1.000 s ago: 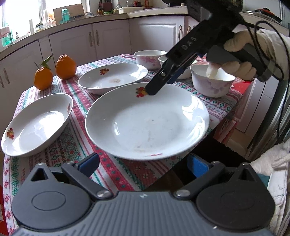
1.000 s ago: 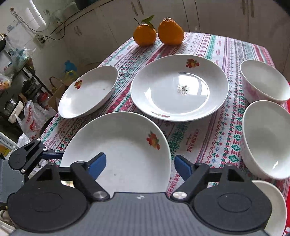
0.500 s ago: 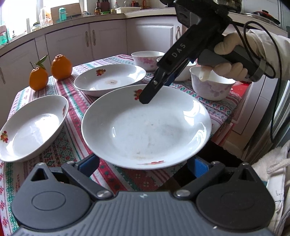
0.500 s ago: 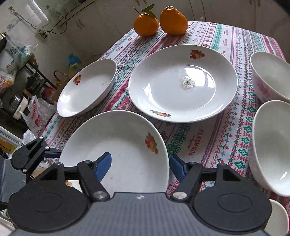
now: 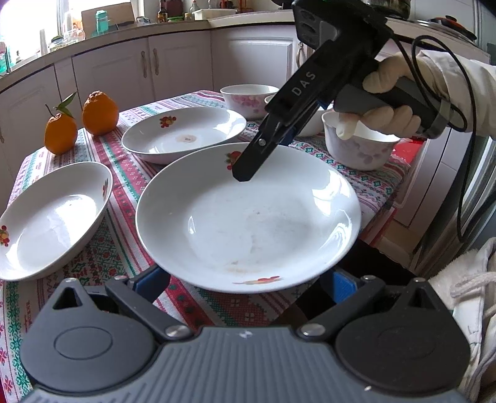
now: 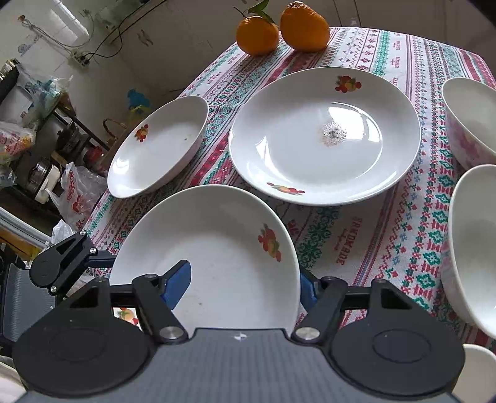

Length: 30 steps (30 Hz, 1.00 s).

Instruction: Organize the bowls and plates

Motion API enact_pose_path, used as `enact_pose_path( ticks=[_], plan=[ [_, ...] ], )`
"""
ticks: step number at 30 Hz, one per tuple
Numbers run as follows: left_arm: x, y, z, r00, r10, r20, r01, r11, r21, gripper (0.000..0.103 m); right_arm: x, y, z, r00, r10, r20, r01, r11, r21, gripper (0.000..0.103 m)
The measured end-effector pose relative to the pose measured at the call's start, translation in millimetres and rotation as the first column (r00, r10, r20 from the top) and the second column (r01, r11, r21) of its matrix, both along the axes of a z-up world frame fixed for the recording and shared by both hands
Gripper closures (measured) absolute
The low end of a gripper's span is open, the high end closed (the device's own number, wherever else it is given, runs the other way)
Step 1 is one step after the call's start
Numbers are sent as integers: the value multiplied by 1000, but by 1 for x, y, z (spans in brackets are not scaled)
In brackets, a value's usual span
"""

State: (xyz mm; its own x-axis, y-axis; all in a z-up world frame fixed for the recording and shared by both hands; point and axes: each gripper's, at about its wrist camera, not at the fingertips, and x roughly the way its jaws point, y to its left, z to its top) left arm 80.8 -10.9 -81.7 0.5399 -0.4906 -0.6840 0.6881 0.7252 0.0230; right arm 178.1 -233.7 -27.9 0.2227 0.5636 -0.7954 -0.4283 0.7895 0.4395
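Right gripper (image 6: 245, 279) pinching rim of shallow white ceramic plate (image 5: 248, 214).
Tilted above striped tablecloth (image 6: 356, 235); left gripper (image 5: 245, 280) spread beneath near rim.

Near me, my right gripper (image 6: 245, 286) holds the white ceramic deep plate (image 5: 248, 217). Left sits a smaller white dish (image 5: 52, 217); behind, another white plate (image 5: 183, 133); far left, two oranges (image 5: 80, 121).

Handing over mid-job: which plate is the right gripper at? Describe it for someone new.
On the patterned tablecloth, find the side farthest from the two oranges. The plate there overhangs the table edge, and alone has the right gripper straddling its rim.
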Motion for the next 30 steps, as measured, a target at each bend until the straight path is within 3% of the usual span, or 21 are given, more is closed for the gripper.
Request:
enact_pose_path(
  ticks=[30],
  plan=[
    [6,27,27,1000,29,11,-29,1000,-4,1,14,30,24,998,45,34,-45,999,-1,27]
  ],
)
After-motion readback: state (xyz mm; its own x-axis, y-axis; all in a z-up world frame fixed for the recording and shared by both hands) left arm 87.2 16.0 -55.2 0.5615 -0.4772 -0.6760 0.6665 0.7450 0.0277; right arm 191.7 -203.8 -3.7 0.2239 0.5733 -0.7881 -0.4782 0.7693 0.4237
